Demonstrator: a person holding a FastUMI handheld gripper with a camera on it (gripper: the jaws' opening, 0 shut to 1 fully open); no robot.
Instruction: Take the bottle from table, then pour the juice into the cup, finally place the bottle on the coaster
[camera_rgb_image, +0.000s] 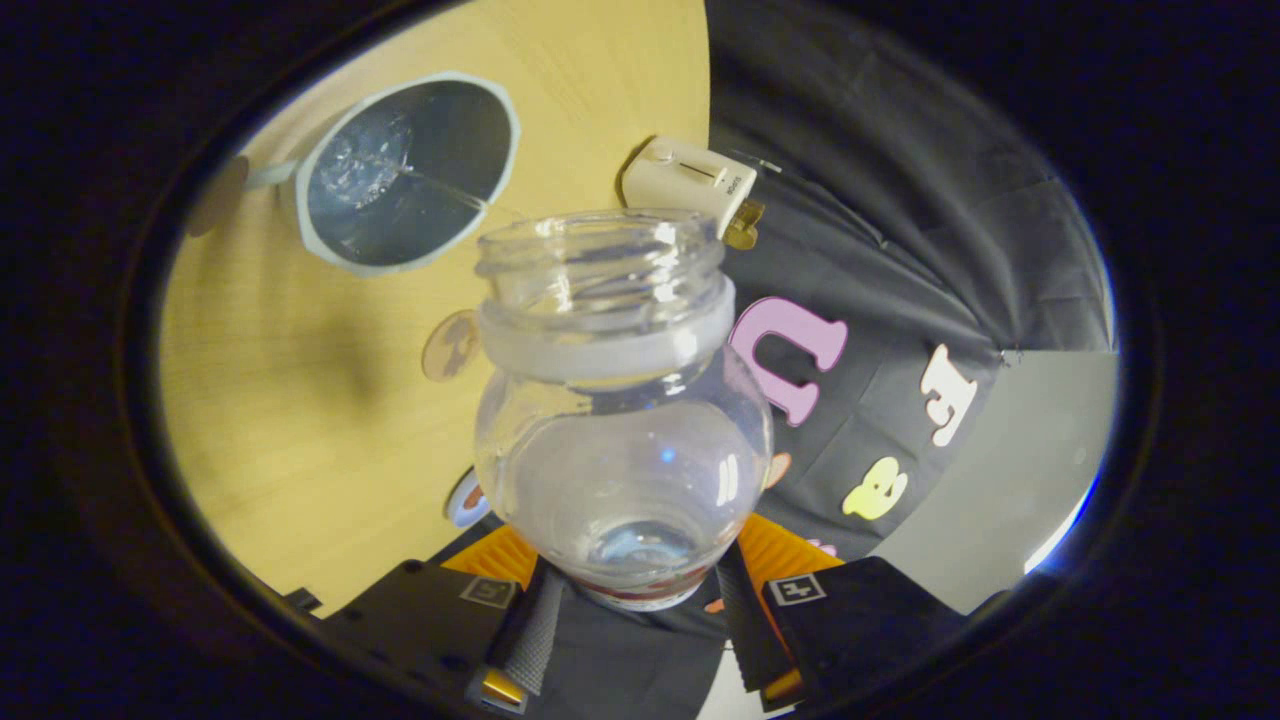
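Gripper view is showing the jaws (640, 610) clamping the clear bottle (620, 420) from both sides, tilted with its open mouth toward the cup (405, 170) on the desk (300, 400). A thin stream is running into the cup; a white device (690, 180) is lying beside the bottle's mouth.

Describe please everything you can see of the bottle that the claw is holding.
The bottle is clear, of glass or plastic, with a round belly, a pale ring at the neck and an open threaded mouth without cap. It is tilted toward the cup, a thin stream running from its mouth into it. Little liquid remains inside. The claw grips its lower part from both sides.
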